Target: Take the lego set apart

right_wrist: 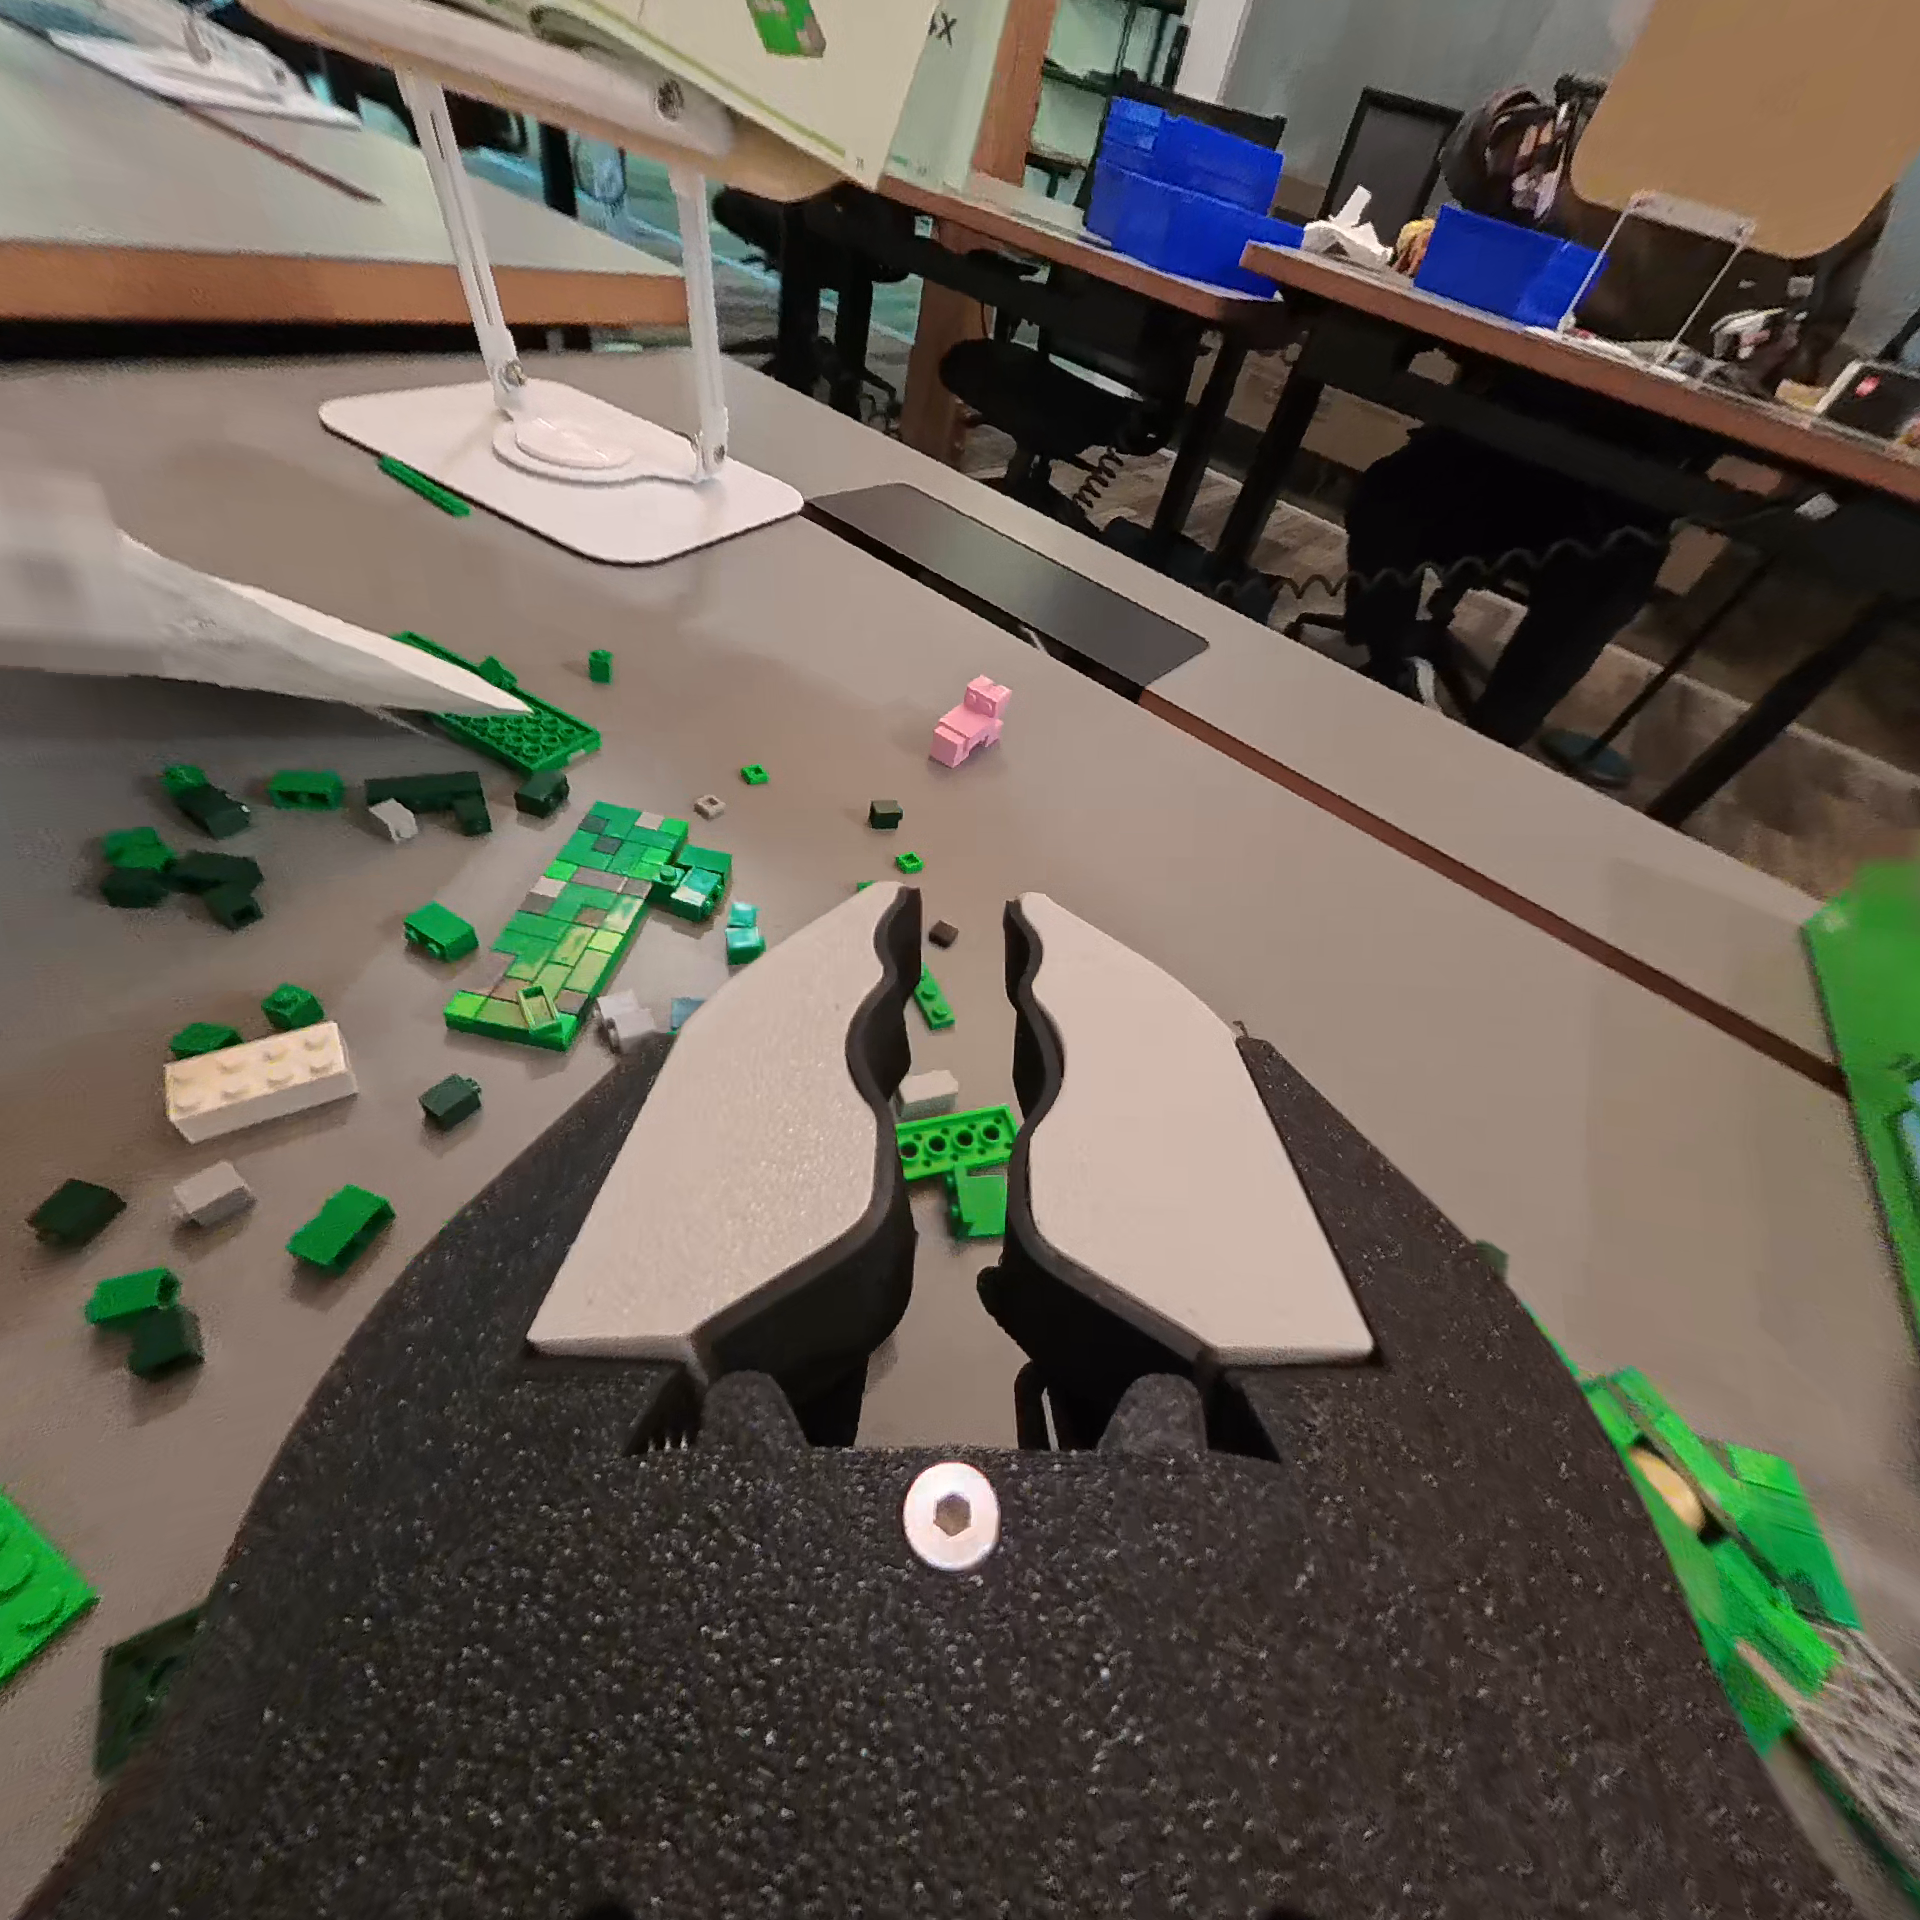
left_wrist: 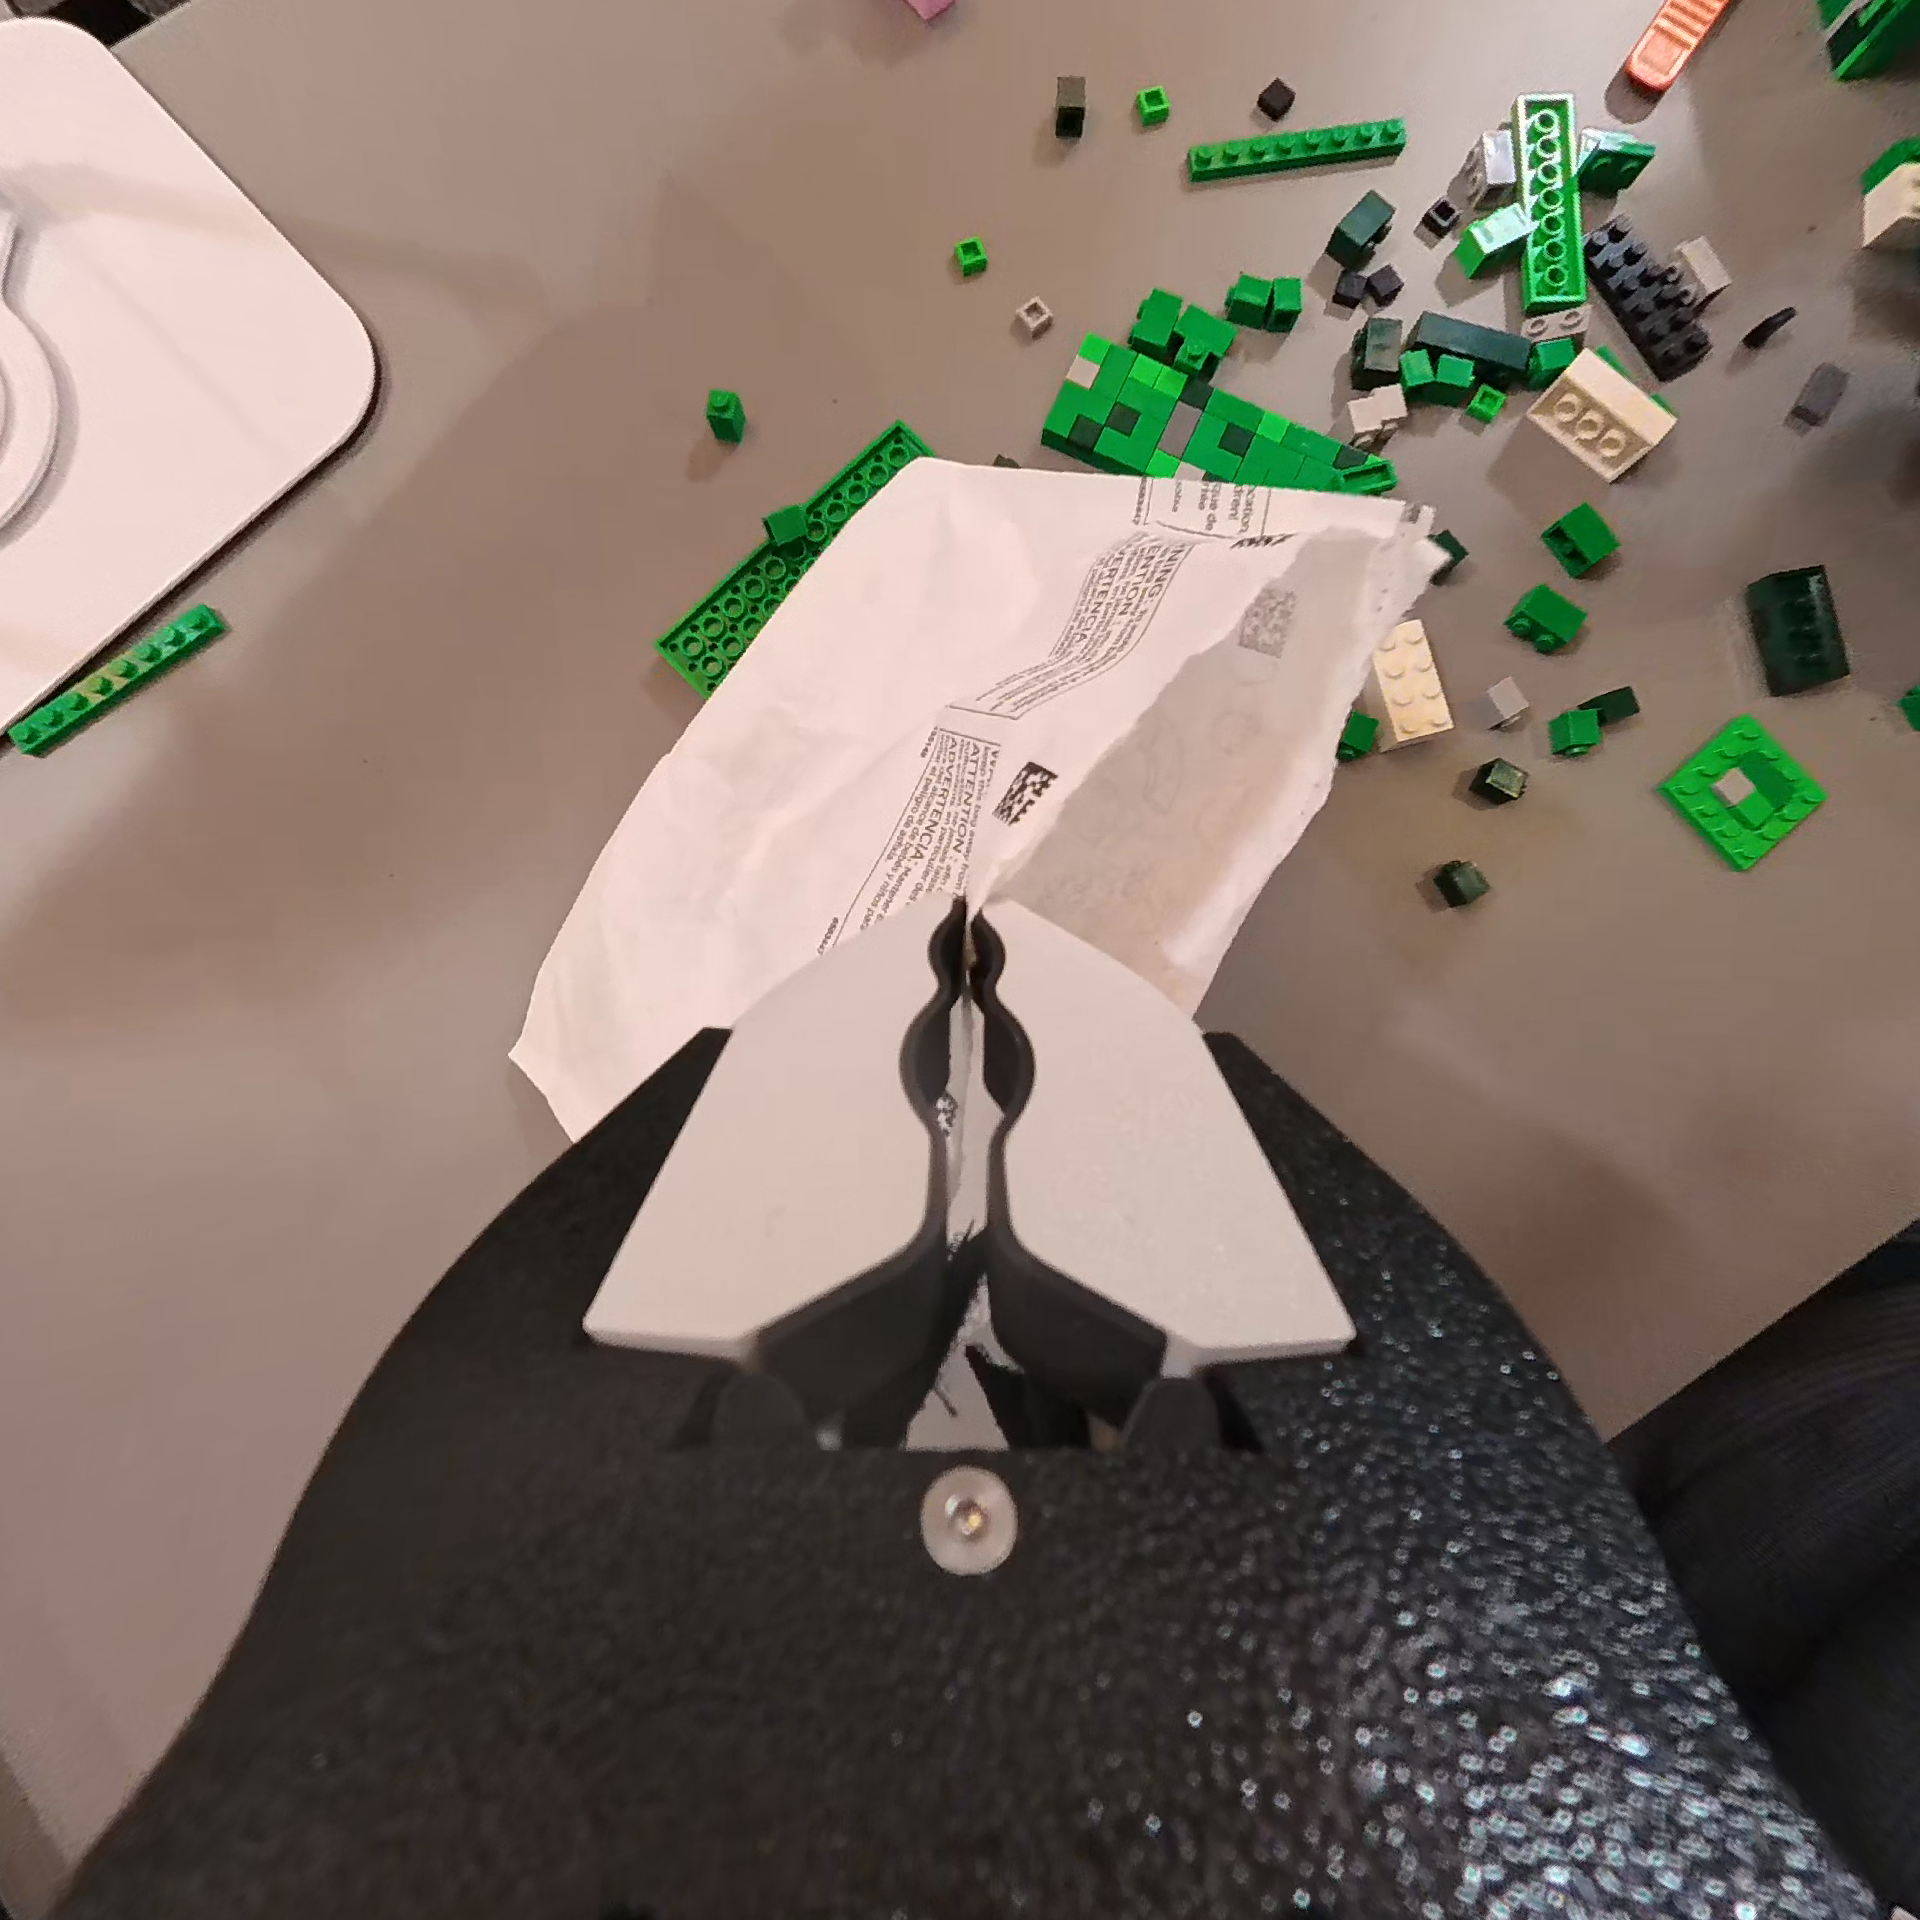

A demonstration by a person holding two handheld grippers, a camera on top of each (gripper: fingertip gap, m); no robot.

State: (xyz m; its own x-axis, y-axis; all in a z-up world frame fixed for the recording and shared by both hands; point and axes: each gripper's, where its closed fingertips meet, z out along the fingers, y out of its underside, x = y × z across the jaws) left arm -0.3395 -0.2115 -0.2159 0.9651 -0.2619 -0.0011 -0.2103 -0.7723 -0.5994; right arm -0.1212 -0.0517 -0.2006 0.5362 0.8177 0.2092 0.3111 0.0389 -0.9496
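Observation:
My left gripper (left_wrist: 968, 914) is shut on a torn white paper bag (left_wrist: 935, 707) and holds it above the grey table; the bag also shows at the left of the right wrist view (right_wrist: 208, 634). Loose green, dark green, white and grey lego bricks lie scattered beyond it. A flat green tiled assembly (left_wrist: 1195, 416) lies behind the bag and shows in the right wrist view (right_wrist: 582, 925). A green plate (left_wrist: 769, 571) is partly under the bag. My right gripper (right_wrist: 962, 904) is open and empty, low over a small green plate (right_wrist: 956, 1143) and nearby bricks.
A white stand base (left_wrist: 156, 312) sits at the left, also seen far in the right wrist view (right_wrist: 582, 478). A pink lego pig (right_wrist: 971, 722) stands beyond the bricks. A white brick (right_wrist: 260, 1081) lies left. A green box (right_wrist: 1870, 1039) is at the right edge. Other desks stand behind. Tip to tip, the grippers are about 30 cm apart. To reach the small green plate (right_wrist: 956, 1143) in a straight line is about 9 cm for my right fingers, about 30 cm for my left. The left camera catches it too, in the left wrist view (left_wrist: 1561, 145).

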